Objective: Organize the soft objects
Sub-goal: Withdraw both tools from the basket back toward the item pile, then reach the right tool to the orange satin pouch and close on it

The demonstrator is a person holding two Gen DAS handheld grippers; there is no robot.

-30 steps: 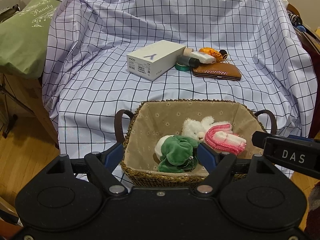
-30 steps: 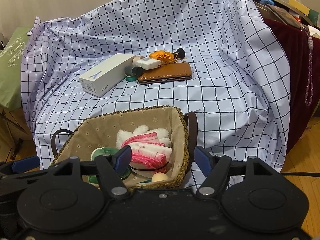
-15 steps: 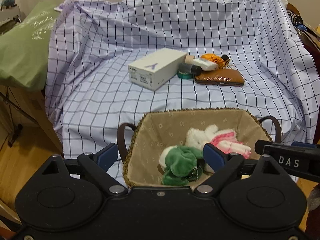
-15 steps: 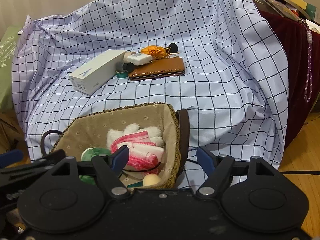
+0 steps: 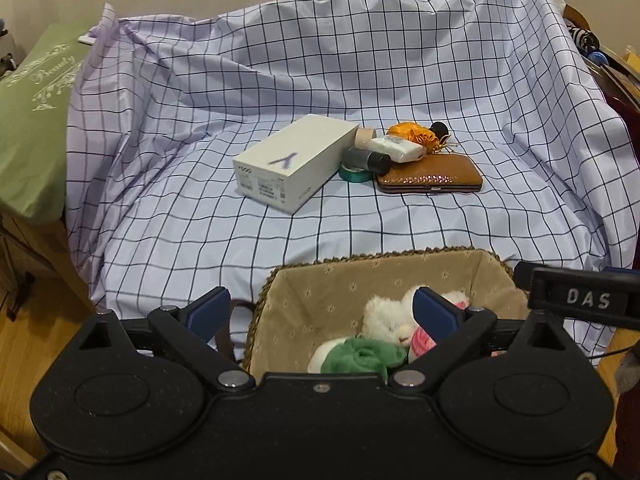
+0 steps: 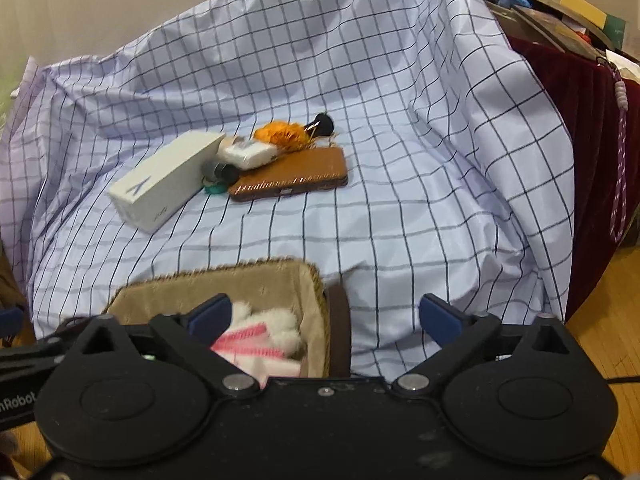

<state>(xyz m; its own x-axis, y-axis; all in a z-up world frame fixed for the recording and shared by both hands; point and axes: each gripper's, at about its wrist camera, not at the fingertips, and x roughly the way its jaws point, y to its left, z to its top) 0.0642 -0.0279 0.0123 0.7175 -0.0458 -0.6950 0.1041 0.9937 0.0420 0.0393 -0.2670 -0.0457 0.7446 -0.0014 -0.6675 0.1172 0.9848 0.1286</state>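
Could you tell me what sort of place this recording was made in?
Most likely a lived-in room of a home, not a lab. A checked sheet is draped over bulky furniture, a wooden floor shows below it, and a lined wicker basket holds soft toys, with personal clutter piled at the right edge.

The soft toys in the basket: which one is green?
The green one lies at the near edge of the basket. Behind it are a fluffy white toy and a pink-striped one.

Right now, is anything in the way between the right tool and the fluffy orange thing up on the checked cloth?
Nothing visible blocks it. The right tool is opening and empty. Bare checked cloth leads to the orange thing; the brown case lies just before it, the basket lower left.
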